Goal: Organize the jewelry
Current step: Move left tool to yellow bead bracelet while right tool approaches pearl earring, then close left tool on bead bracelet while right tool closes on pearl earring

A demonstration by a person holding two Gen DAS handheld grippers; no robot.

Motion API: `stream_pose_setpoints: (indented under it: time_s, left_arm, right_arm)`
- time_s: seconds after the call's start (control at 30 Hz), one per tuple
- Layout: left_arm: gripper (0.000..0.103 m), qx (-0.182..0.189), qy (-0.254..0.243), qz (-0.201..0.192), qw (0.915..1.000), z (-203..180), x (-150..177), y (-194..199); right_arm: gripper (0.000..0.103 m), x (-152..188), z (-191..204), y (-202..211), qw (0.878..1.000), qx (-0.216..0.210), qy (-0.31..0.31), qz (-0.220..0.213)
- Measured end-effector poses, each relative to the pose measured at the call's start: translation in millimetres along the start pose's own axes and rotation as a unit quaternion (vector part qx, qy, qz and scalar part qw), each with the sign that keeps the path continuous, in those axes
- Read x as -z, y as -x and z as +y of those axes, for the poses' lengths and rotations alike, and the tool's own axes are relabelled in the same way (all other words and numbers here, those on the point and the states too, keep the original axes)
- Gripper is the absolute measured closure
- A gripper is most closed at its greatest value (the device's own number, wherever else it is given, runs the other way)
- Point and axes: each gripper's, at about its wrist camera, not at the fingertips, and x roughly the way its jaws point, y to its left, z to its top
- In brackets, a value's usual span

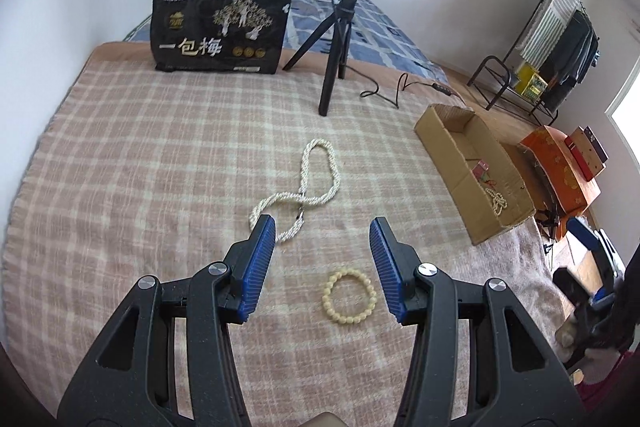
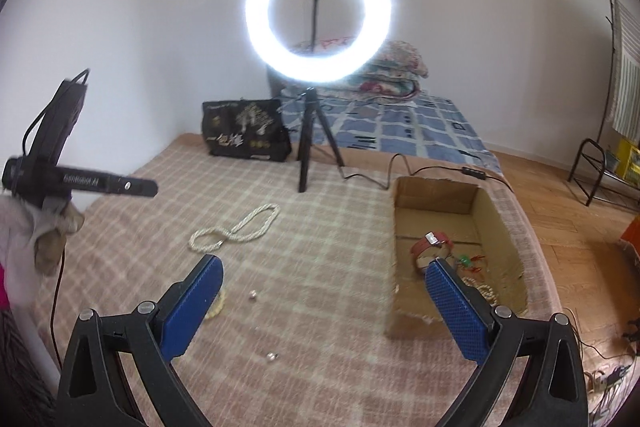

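Hovering over the checked blanket (image 1: 140,155) on the bed, we hold our left gripper (image 1: 322,233) with its jaws apart and empty — the cream bead bracelet (image 1: 350,295) lies between them, the twisted pearl necklace (image 1: 302,183) just beyond. Our right gripper (image 2: 324,273) is also spread wide, holding nothing. The cardboard box (image 2: 496,227) at right holds a red watch (image 2: 434,247) and more beads.
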Motion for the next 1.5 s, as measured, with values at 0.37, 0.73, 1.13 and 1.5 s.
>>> stream_pose_setpoints:
  time_s: [0.37, 0.73, 1.13, 1.5]
  left_arm:
    - [0.053, -0.007, -0.008, 0.051, 0.9987, 0.6, 33.2, -28.3]
    - [0.053, 0.000, -0.004, 0.097, 0.9952, -1.9, 48.9, -62.1]
    - [0.059, -0.006, -0.021, 0.125, 0.9919, -5.7, 56.9, -88.1]
    - [0.060, -0.004, -0.022, 0.140, 0.9899, -4.2, 57.8, -105.9]
  right_arm:
    - [0.009, 45.3, 33.6, -23.3, 0.996, -0.036, 0.051, 0.057]
    - [0.050, 73.2, 45.8, -57.4, 0.983, -0.094, 0.074, 0.141]
    - [0.071, 83.6, 37.0, -89.2, 0.972, -0.108, 0.043, 0.204]
    - [0.077, 85.3, 26.7, -106.4, 0.969, -0.104, 0.014, 0.224]
